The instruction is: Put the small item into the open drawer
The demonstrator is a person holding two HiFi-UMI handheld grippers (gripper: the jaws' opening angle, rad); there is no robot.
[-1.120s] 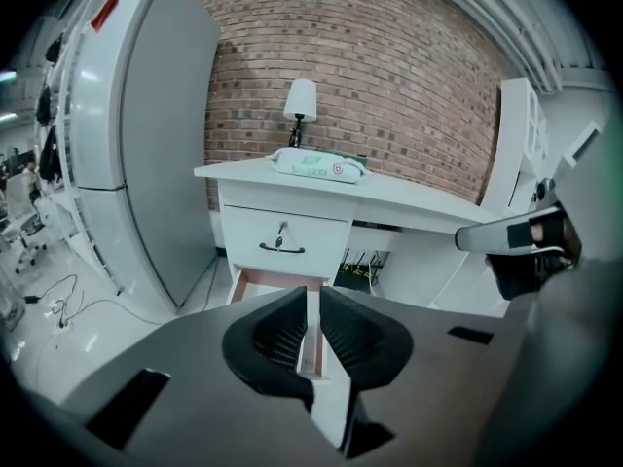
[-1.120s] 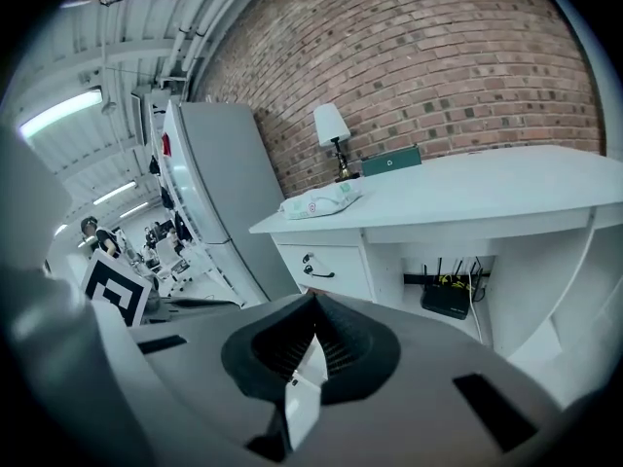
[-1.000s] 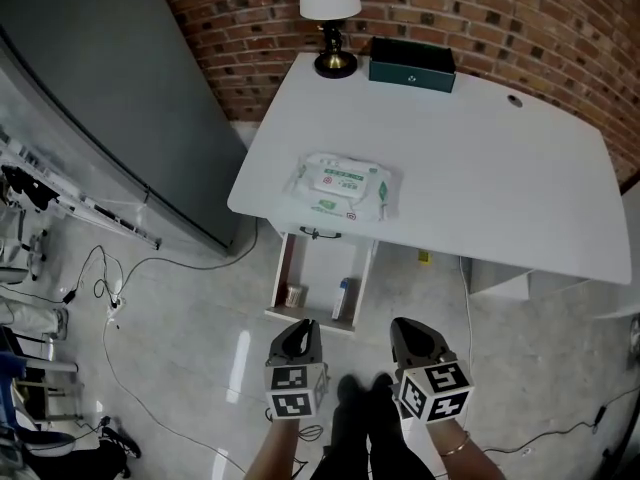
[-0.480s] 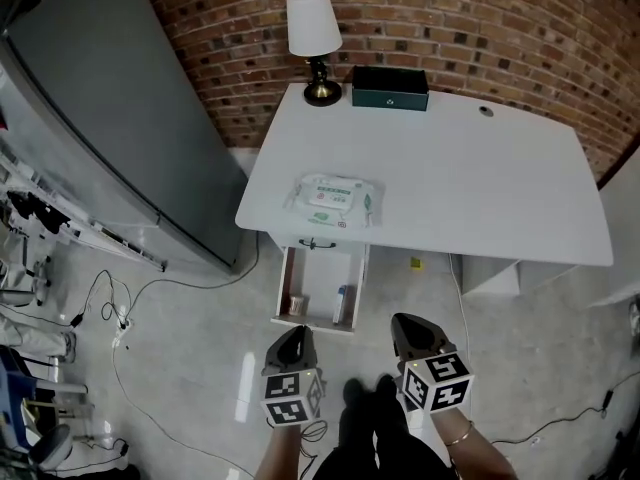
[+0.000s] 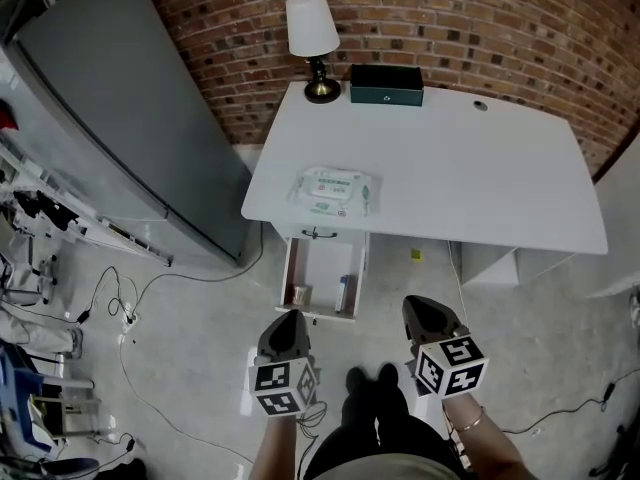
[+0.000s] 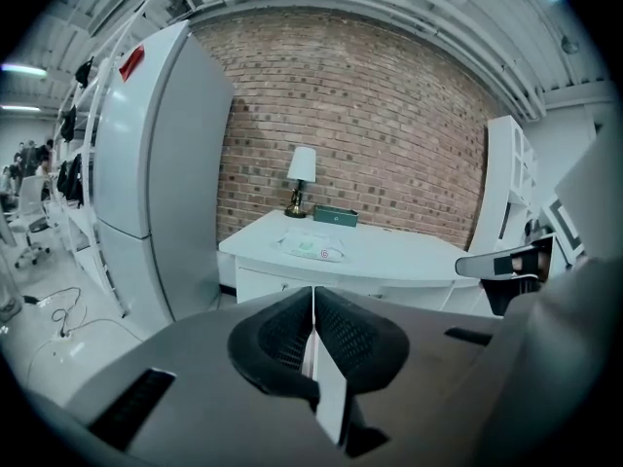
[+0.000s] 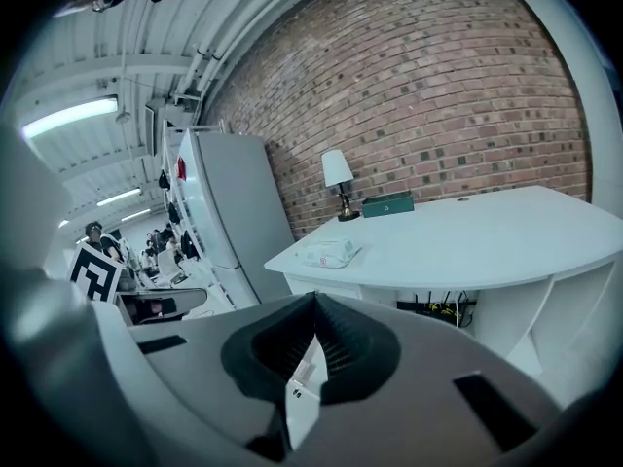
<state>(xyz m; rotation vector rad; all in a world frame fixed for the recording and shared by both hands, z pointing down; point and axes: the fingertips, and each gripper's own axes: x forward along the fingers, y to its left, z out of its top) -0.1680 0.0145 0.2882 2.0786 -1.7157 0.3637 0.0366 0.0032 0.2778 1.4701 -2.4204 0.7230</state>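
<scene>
An open drawer juts out under the front left of the white desk. A small brown item and a small bottle lie in it. A white pack of wipes rests on the desk above the drawer, also seen as the pack and the pack. My left gripper hangs in front of the drawer; its jaws have just been closing and now meet on nothing, as the left gripper shows. My right gripper is beside it, and the right gripper is shut and empty.
A lamp and a dark green box stand at the desk's back edge by the brick wall. A tall grey fridge is left of the desk. Cables trail over the floor at left. A small yellow thing lies under the desk.
Both grippers have risen and spread slightly apart. The head view has pulled back, so the desk and drawer look smaller. The left jaws have closed fully.
</scene>
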